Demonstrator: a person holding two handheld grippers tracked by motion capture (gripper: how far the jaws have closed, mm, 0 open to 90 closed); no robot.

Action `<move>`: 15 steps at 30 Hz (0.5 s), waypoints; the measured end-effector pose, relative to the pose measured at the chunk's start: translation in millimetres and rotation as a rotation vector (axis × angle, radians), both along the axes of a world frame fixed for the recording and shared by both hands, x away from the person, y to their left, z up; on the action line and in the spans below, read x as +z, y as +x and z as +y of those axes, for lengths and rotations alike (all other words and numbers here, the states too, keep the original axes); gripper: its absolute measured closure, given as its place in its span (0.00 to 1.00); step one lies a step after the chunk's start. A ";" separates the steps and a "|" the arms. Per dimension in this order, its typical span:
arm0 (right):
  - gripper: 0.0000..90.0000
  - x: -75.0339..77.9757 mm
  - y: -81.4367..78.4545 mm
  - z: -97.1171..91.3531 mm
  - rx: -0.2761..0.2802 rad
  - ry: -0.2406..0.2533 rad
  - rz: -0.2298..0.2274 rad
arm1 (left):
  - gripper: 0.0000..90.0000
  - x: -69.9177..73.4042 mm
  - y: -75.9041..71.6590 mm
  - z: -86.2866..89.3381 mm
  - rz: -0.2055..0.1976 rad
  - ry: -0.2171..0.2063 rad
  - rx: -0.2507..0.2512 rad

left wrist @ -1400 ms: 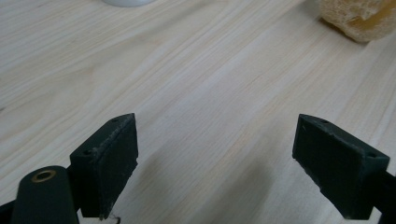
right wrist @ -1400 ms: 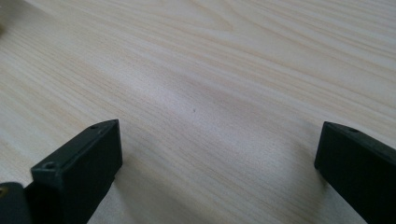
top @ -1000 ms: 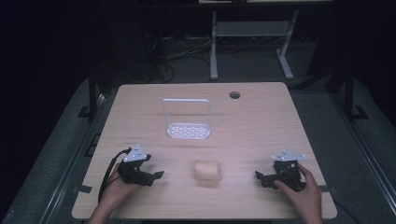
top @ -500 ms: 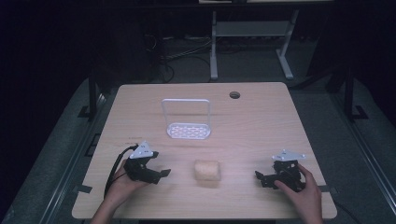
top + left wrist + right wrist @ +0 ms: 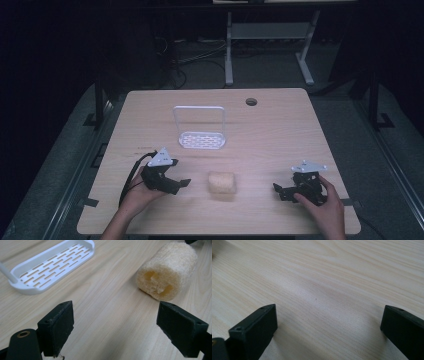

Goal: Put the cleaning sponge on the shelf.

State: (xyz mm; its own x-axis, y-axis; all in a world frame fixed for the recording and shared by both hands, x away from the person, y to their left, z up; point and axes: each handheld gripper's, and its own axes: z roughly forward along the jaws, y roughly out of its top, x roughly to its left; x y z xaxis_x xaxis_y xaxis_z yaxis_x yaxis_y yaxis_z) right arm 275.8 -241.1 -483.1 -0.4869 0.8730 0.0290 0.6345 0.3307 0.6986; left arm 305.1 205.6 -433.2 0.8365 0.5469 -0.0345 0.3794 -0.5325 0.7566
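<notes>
A pale loofah sponge roll (image 5: 221, 182) lies on the wooden table near its front middle; the left gripper view shows its hollow end (image 5: 166, 271) ahead and to the right. My left gripper (image 5: 178, 184) stands open just left of the loofah, its jaws wide with nothing between them (image 5: 122, 327). A white slotted rack with a tall wire handle (image 5: 201, 135) stands behind the loofah; its tray (image 5: 51, 267) appears at the upper left of the left gripper view. My right gripper (image 5: 280, 191) rests open at the front right, over bare wood (image 5: 328, 332).
The light wooden table (image 5: 280, 130) has a round cable hole (image 5: 251, 102) near its back edge. A black cable (image 5: 131, 175) trails from the left gripper. Dark floor and a white desk frame (image 5: 270, 45) lie beyond the table.
My left gripper has moved right and slightly forward, closing in on the loofah. The right gripper has stayed put.
</notes>
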 end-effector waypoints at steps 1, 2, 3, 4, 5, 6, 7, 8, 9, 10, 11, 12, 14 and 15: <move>0.01 0.0 0.0 -0.1 0.001 0.000 -0.001 | 0.15 0.3 0.3 -0.9 -0.002 -0.002 -0.003; 0.01 0.0 0.0 0.0 0.000 0.000 0.000 | 0.15 1.0 0.8 -1.7 -0.002 0.002 -0.009; 0.01 0.0 0.0 -0.1 0.001 0.000 -0.001 | 0.15 1.0 0.9 -3.4 -0.002 -0.005 -0.007; 0.01 0.0 0.0 -0.1 0.001 0.000 -0.001 | 0.15 1.4 1.4 -4.5 -0.003 -0.003 -0.012; 0.01 -0.1 0.0 -0.1 0.001 0.000 -0.001 | 0.15 1.9 1.7 -5.8 -0.002 -0.001 -0.018; 0.01 0.0 0.0 -0.1 0.001 -0.001 -0.001 | 0.15 2.3 1.9 -7.1 -0.003 -0.003 -0.021; 0.01 0.0 0.0 -0.1 0.001 0.000 0.000 | 0.15 2.8 2.2 -8.4 -0.004 -0.002 -0.028; 0.01 -0.1 0.0 -0.1 0.001 -0.001 -0.001 | 0.15 3.2 2.4 -9.8 -0.005 -0.004 -0.032; 0.01 0.0 0.0 -0.1 0.001 0.000 -0.001 | 0.15 3.7 2.7 -11.1 -0.006 -0.003 -0.037; 0.01 -0.1 0.0 -0.1 0.001 -0.001 -0.001 | 0.15 4.0 2.9 -12.3 -0.007 -0.005 -0.039; 0.01 0.0 0.0 -0.1 0.001 0.000 -0.001 | 0.15 4.3 3.1 -13.5 -0.005 -0.008 -0.042; 0.01 -0.1 0.0 -0.1 0.001 -0.001 -0.001 | 0.15 4.4 3.4 -14.6 -0.008 -0.006 -0.047; 0.01 -0.1 0.0 -0.1 0.001 -0.001 -0.001 | 0.15 5.1 3.5 -16.6 -0.006 0.002 -0.056; 0.01 0.0 0.0 0.0 0.000 0.000 0.000 | 0.15 5.3 3.6 -17.8 -0.007 -0.002 -0.060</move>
State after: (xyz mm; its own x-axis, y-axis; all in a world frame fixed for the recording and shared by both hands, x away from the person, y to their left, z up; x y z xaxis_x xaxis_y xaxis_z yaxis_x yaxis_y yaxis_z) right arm 275.8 -241.1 -483.1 -0.4866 0.8731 0.0293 0.6346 0.3302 0.6988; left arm 308.8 187.8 -427.9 0.8678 0.4961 -0.0293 0.3415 -0.5525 0.7603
